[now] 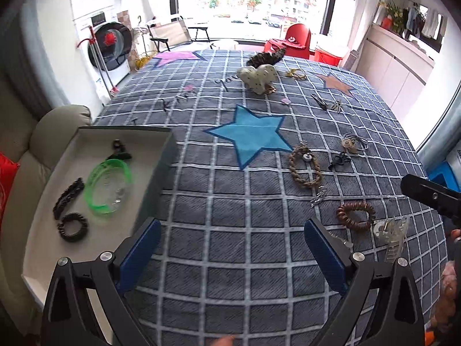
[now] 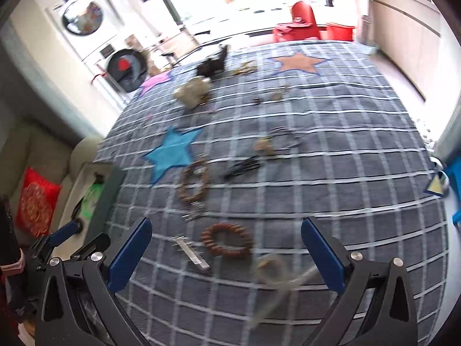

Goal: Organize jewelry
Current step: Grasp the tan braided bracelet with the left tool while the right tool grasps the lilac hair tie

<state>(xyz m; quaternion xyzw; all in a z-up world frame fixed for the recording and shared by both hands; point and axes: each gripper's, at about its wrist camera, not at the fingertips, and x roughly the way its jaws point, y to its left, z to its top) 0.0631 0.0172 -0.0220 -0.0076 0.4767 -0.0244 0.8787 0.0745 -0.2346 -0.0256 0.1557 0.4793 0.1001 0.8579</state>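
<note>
A white tray [image 1: 43, 239] at the left edge of the checked cloth holds a green bangle [image 1: 108, 186], a black clip [image 1: 67, 193], a black coil tie [image 1: 72, 227] and a black claw clip [image 1: 119, 150]. My left gripper [image 1: 230, 256] is open and empty over the cloth beside the tray. Loose pieces lie to its right: a brown bead bracelet [image 1: 355, 214], a clear claw clip [image 1: 391, 235], a braided rope bracelet [image 1: 304, 170]. My right gripper [image 2: 227, 256] is open, above the bead bracelet [image 2: 226, 239], a clear clip [image 2: 193, 255] and a clear claw clip [image 2: 276, 274]. The right view is blurred.
Further back lie a black bow clip [image 1: 340, 160], hair ties [image 1: 353, 142], a cream heart-shaped item [image 1: 258, 76], a dark feathery item [image 1: 266, 56] and small pins. A beige sofa [image 1: 54, 124] stands left of the tray. The other gripper shows at the right edge [image 1: 432, 196].
</note>
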